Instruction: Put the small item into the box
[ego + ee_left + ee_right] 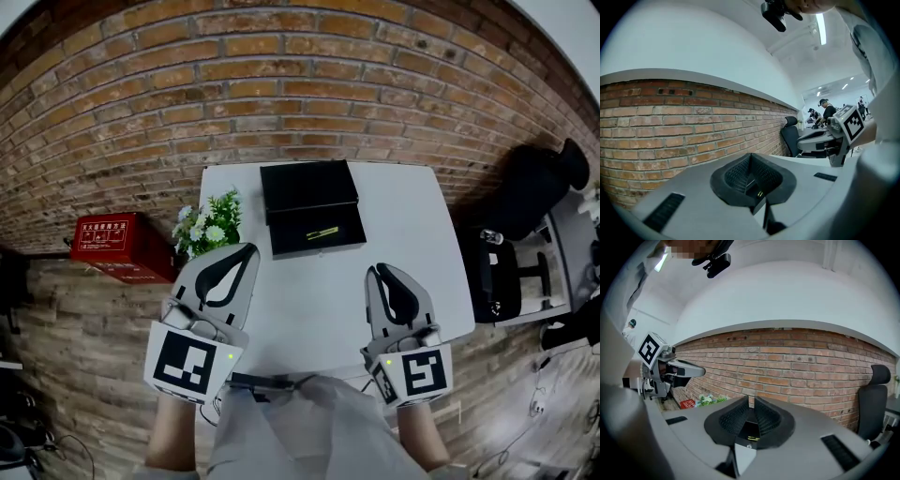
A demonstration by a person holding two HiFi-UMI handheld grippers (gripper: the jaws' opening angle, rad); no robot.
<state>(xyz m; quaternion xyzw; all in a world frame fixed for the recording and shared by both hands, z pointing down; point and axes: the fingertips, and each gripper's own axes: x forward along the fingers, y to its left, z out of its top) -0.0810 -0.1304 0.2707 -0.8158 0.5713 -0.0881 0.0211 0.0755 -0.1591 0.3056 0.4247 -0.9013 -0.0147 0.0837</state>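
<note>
I am holding both grippers low over the near edge of the white table (309,309), well short of the black box (302,186), which is lying open by the brick wall. The small item (322,232), a slim yellow-green stick, is lying in the box's nearer half, its long axis running left to right with the right end tipped slightly toward the wall. My left gripper (251,249) is pressed together on nothing. My right gripper (373,272) is all but closed, also empty.
</note>
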